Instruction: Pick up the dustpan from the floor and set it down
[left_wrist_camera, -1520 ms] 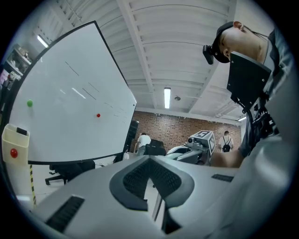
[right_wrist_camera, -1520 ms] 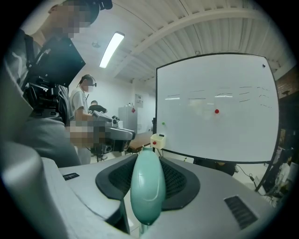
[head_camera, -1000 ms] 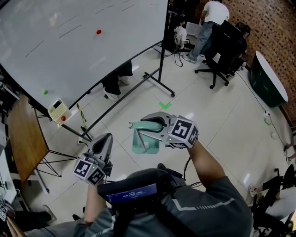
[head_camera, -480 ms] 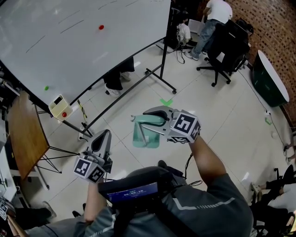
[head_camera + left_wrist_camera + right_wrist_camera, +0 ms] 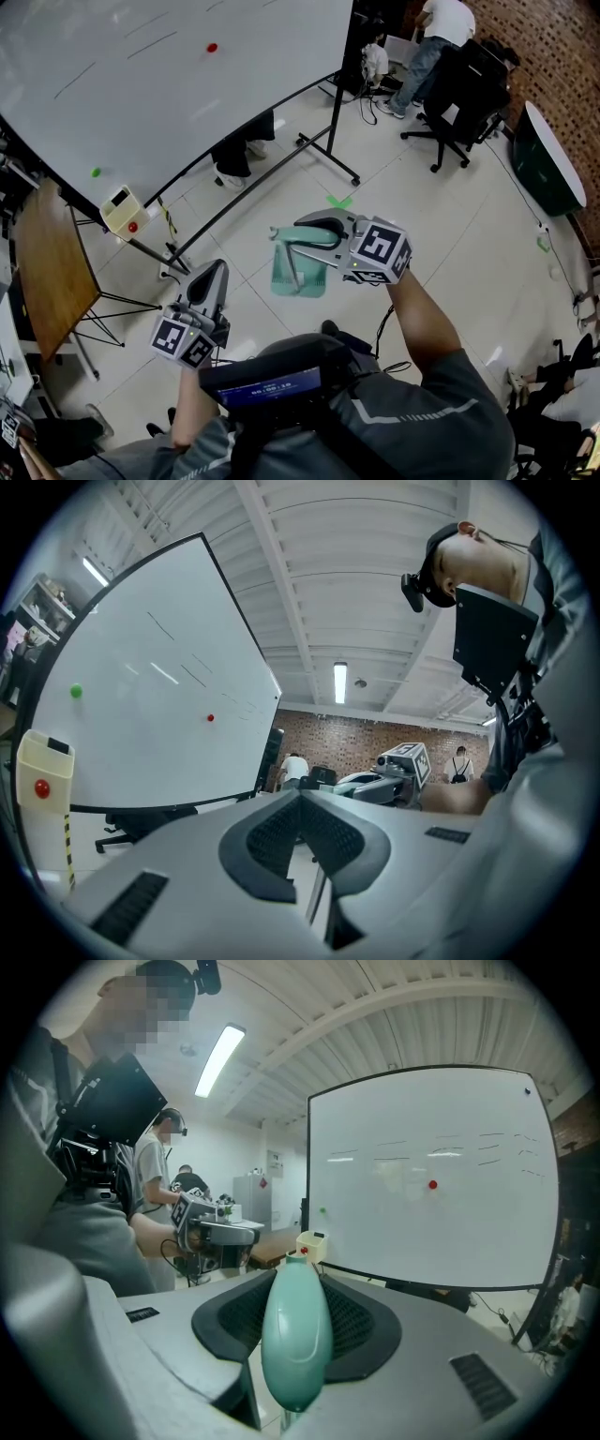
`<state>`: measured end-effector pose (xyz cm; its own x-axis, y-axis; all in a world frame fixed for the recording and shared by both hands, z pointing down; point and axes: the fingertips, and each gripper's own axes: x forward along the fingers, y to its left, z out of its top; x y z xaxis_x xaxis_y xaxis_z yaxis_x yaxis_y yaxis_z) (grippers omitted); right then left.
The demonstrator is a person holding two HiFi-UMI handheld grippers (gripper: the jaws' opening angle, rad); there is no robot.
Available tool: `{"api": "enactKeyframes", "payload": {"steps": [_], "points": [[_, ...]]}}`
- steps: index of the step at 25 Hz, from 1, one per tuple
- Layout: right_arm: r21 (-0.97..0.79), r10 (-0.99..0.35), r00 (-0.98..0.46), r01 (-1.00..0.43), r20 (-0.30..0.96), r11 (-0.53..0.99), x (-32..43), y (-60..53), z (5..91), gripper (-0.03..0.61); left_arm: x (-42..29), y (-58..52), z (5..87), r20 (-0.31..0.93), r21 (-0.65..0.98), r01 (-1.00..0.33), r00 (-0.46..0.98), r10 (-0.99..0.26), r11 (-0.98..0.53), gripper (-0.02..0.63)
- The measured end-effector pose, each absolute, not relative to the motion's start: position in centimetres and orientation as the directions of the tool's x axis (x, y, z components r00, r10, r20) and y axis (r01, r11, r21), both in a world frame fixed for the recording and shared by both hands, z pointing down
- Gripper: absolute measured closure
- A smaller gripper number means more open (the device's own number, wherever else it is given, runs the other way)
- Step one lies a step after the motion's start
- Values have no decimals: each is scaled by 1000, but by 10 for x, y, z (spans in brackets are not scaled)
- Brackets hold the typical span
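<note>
The right gripper [image 5: 314, 234] grips the green handle [image 5: 295, 1335] of the dustpan [image 5: 298, 274] between its jaws. The pan hangs just below and ahead of it, seemingly clear of the floor [image 5: 441, 253], ready for setting down. The left gripper [image 5: 208, 281] has its jaws together on nothing and hangs idle, well apart.

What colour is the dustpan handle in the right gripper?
Pale mint green, like the pan. The handle shows best in the right gripper view.

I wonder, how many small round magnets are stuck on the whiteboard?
2. A red magnet sits high on the whiteboard in the head view; a green magnet sits near its lower left edge. The board runs past the frame, so more may be hidden.
</note>
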<state>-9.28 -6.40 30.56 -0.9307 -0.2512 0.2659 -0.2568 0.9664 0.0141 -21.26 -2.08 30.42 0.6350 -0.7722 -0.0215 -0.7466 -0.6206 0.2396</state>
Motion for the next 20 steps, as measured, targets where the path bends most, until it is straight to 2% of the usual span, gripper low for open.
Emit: {"api": "enactKeyframes", "payload": {"steps": [12, 20], "points": [[25, -235, -934, -238, 269, 971, -142, -115, 315, 419, -264, -55, 318, -27, 233, -736, 649, -761, -636, 588], [28, -69, -964, -64, 258, 998, -157, -216, 335, 419, -263, -169, 328, -25, 209, -811, 554, -832, -547, 588]]}}
